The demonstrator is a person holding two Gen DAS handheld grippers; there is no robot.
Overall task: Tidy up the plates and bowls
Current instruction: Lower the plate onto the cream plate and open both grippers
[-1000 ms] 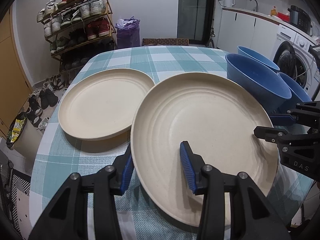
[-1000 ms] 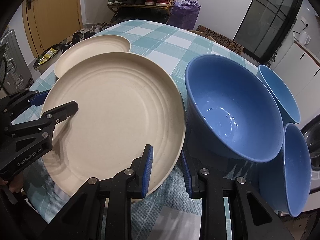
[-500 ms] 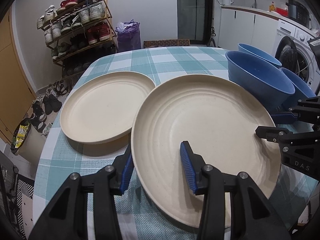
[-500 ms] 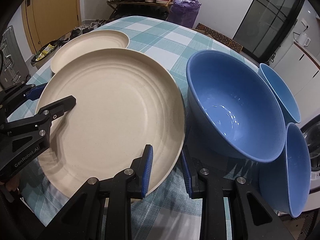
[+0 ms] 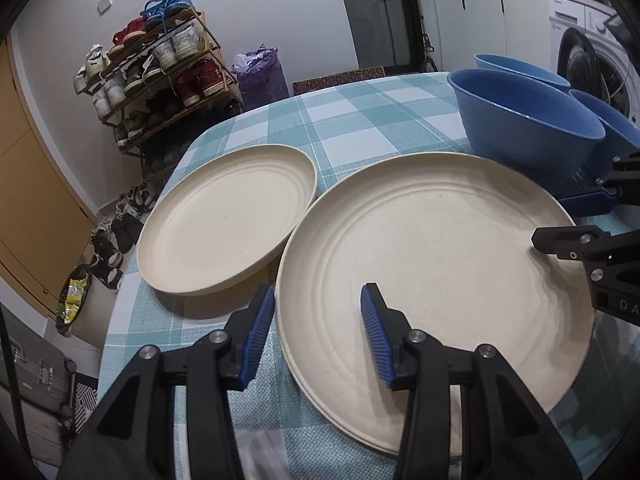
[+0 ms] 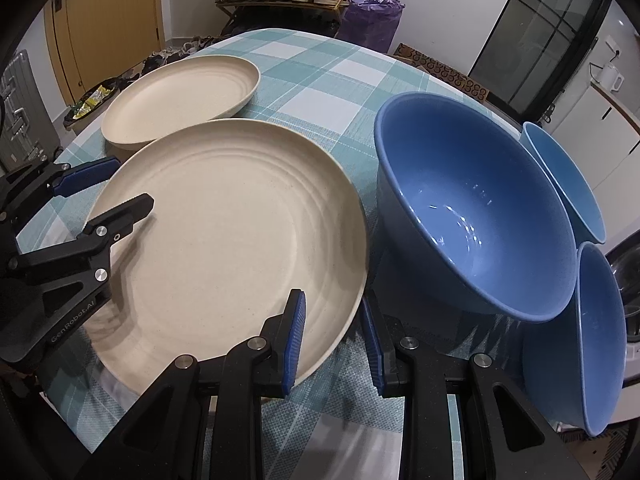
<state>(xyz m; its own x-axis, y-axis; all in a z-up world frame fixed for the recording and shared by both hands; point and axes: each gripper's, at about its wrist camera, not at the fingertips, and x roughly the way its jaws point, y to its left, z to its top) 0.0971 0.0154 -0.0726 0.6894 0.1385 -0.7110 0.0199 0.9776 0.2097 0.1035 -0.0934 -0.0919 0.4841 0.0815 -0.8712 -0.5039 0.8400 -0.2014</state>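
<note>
Up close, the large cream plate (image 5: 436, 264) is matte, speckled and ringed with shallow concentric ridges, and it lies on the teal checked woven tablecloth (image 5: 360, 120). Both claws stand open astride its rim. The left gripper (image 5: 318, 334) has one ribbed blue pad outside the near edge and one over the well; the right gripper (image 6: 334, 338) straddles the opposite edge the same way; contact with the rim looks likely but is unclear. A smaller cream plate (image 5: 224, 220) sits just beside it, a narrow strip of cloth between. The glossy deep blue bowl (image 6: 472, 220) crowds the right side, two more blue bowls (image 6: 568, 176) behind it.
</note>
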